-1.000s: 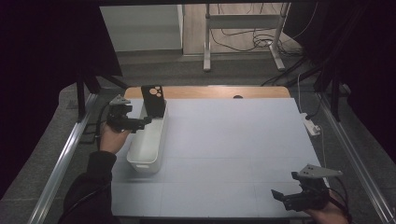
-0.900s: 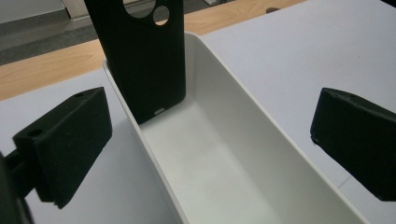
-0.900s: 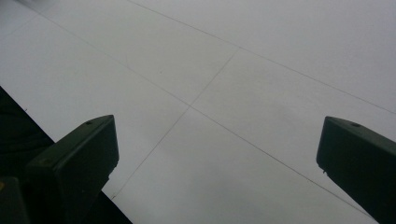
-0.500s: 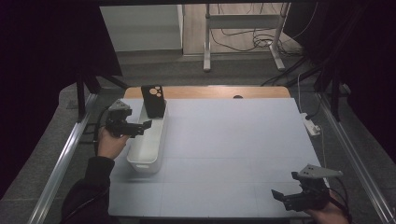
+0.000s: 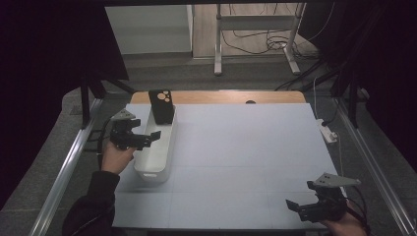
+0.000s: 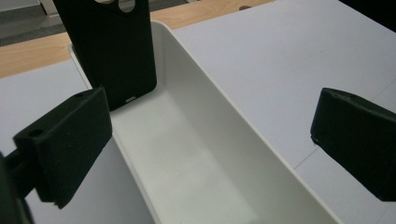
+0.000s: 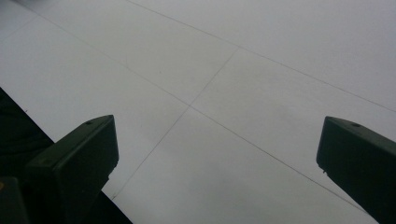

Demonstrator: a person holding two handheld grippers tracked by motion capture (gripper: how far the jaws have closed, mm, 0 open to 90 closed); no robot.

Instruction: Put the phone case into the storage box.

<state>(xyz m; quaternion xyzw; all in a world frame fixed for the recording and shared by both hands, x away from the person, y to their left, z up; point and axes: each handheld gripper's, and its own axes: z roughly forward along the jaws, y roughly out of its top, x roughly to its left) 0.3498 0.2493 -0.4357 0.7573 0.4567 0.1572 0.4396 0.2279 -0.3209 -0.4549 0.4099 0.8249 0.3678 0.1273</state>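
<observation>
A long white tray [image 5: 167, 142] lies lengthwise on the left side of the pale table. At its far end a black phone case [image 5: 162, 105] with round cut-outs stands leaning against the end wall. My left gripper [image 5: 149, 138] hovers over the tray's left rim, open and holding nothing. In the left gripper view its jaws [image 6: 212, 140] straddle the tray [image 6: 196, 154], with the case [image 6: 112, 46] ahead of them. Near the table's front right corner my right gripper [image 5: 301, 196] stays low, open and holding nothing. The right gripper view has its jaws [image 7: 215, 163] spread above the bare table.
A wooden strip [image 5: 221, 97] runs along the table's far edge. A white power strip [image 5: 328, 132] lies just off the right edge. Metal rails [image 5: 74, 162] flank both sides. A stand's legs [image 5: 255, 64] and cables are on the floor beyond.
My left gripper has drawn back along the tray, away from the phone case and toward the person. The right gripper has stayed put.
</observation>
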